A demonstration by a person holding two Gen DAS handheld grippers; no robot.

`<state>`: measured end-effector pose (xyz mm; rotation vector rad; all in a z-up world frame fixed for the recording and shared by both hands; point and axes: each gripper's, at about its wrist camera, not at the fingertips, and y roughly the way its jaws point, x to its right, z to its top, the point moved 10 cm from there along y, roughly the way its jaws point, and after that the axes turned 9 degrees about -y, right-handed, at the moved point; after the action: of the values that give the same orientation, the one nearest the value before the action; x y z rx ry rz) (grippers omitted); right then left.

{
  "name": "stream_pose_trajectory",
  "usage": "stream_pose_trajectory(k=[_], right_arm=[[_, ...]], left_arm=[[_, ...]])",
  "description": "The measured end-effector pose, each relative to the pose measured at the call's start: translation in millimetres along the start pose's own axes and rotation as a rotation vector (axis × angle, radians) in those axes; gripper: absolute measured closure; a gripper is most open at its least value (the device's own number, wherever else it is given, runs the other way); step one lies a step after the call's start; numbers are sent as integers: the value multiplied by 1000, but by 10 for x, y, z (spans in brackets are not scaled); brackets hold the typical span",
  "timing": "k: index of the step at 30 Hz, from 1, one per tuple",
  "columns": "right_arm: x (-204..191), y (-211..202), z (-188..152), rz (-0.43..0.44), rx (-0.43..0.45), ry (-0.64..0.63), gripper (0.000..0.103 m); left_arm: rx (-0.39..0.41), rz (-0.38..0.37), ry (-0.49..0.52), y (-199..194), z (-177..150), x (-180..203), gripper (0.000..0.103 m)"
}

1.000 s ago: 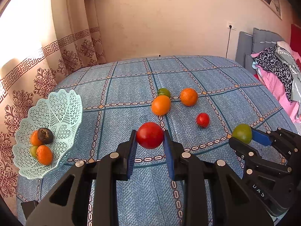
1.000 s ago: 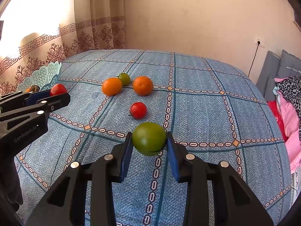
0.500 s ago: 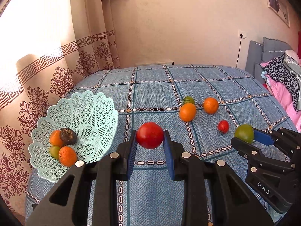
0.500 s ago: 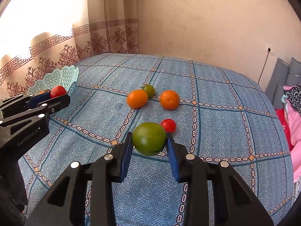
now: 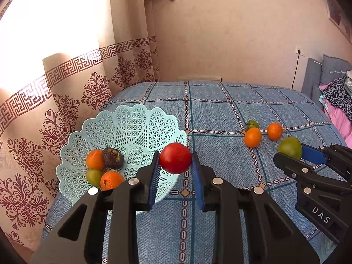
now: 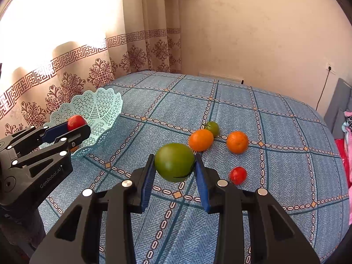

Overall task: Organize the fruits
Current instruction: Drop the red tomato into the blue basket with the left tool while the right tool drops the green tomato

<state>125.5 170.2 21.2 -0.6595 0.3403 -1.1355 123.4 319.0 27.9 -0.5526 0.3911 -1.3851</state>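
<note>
In the left wrist view, the left gripper [image 5: 175,160] fills the lower middle of the frame, its blue pads clamped on a red tomato [image 5: 175,158] held up in the air in front of the right rim of the mint lattice basket [image 5: 136,123]. The basket sits at centre left on the blue patterned bedspread [image 5: 220,114], close to the curtain [image 5: 66,88]. Inside it, low on the left, lie two oranges (one [image 5: 95,159] above, one [image 5: 111,180] below), a small green fruit [image 5: 93,176] between them and a dark brown fruit [image 5: 112,158] touching the upper orange. At the right edge the right gripper [image 5: 292,151] comes in, closed on a green tomato [image 5: 290,147]. Behind it on the bedspread lie an orange [image 5: 252,137], another orange [image 5: 274,131] and a small green tomato [image 5: 252,124] touching the first

In the right wrist view, the right gripper [image 6: 173,165] takes the lower middle, its pads pressed against the green tomato [image 6: 174,162], which is lifted off the cloth. To its upper right two oranges [image 6: 200,140] [image 6: 237,142] rest near each other, with the small green tomato [image 6: 212,128] just behind the nearer one, and a small red tomato [image 6: 237,175] lies apart at centre right. At the left edge the left gripper [image 6: 76,125] grips the red tomato [image 6: 76,121] right over the basket [image 6: 99,107] (its contents are hidden from here)
</note>
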Motion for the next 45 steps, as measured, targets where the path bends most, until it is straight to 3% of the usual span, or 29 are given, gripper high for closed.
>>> stream_pose_trajectory(k=[23, 40, 42, 43, 45], right_arm=[[-775, 405, 640, 141, 44, -37, 68], [-1008, 800, 739, 182, 3, -35, 68], [-1028, 820, 747, 181, 5, -33, 67], [-1034, 825, 753, 182, 6, -32, 62], [-1032, 819, 771, 181, 14, -29, 60]], left_arm=[[-2, 114, -203, 153, 135, -1027, 75], [-16, 125, -241, 230, 132, -1200, 74], [-19, 125, -250, 233, 129, -1212, 65], [-16, 129, -256, 227, 129, -1226, 51], [3, 148, -263, 202, 143, -1263, 45]])
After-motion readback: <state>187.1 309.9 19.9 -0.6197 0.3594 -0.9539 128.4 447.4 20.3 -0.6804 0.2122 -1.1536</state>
